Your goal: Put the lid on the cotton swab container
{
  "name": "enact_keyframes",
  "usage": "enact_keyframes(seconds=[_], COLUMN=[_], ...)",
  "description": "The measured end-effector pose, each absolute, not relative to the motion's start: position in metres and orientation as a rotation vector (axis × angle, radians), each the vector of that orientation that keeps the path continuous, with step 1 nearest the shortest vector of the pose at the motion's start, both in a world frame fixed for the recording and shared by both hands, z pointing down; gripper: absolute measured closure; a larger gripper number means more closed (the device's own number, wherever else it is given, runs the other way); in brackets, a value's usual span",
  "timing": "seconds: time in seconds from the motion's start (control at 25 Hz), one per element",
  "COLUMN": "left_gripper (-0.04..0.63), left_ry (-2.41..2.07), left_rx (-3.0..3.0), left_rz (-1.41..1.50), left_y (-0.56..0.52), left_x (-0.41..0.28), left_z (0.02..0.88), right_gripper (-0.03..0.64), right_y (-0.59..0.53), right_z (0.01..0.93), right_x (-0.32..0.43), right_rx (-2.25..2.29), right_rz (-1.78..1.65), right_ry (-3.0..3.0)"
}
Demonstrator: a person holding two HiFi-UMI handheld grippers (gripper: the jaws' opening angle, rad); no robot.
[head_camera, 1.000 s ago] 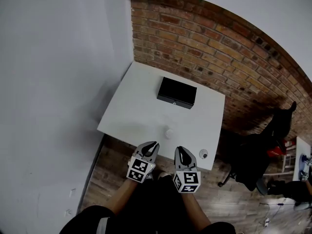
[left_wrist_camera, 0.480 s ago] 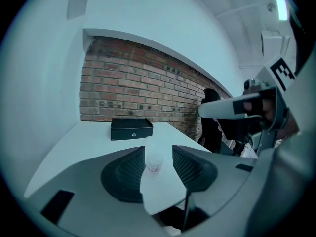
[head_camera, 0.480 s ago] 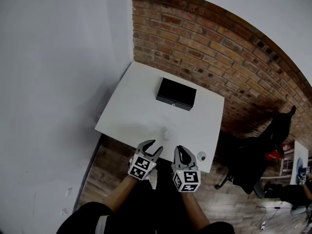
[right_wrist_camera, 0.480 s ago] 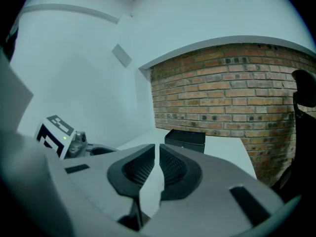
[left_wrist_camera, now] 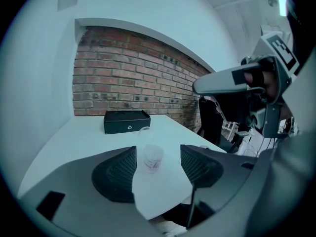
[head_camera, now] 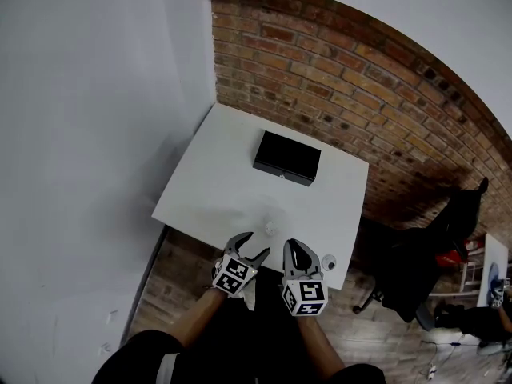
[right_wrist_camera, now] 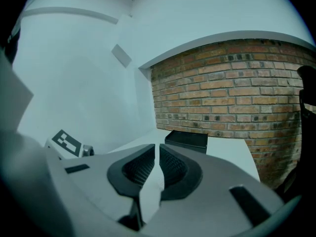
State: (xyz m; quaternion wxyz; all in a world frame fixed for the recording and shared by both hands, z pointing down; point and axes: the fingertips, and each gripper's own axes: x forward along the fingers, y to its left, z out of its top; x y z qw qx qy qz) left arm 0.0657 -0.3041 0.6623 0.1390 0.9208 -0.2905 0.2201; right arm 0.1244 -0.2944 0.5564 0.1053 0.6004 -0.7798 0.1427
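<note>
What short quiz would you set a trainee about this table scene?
1. Which thing stands at the far side of the white table? A) black box B) red mug C) laptop
2. True or false: the right tool grips the lid.
3. Fill in: the left gripper view shows the clear ____ standing on the table beyond the left tool.

Key:
1. A.
2. False: its jaws are together on nothing, and the lid lies near the table's right front corner.
3. container. The left tool's jaws are opening and do not touch it.
</note>
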Motion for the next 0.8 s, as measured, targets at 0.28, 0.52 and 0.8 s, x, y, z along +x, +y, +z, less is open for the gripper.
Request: enact_keyframes(seconds=[0.28, 0.52, 0.8], left_gripper=[0.314, 0.314, 0.314], left_ry=[-0.832, -0.831, -0.824], left_rx=[2.633, 2.587, 2.556], left_rz=[0.722, 0.779, 0.828], left_y=[-0.314, -0.324, -0.332], left_x=[0.082, 0.091, 0.104], left_z=[0.692, 0.719, 0.743], right_gripper=[0.594, 0.594, 0.572], right_y=[-0.31, -0.326, -0.35], right_z=[0.565, 0.563, 0.567], right_x=[0.129, 0.132, 0.14], right_rx=[1.713, 1.64, 1.523], right_rz=[0.442, 0.419, 0.393], right_ry=[-2.302, -2.346, -2.372])
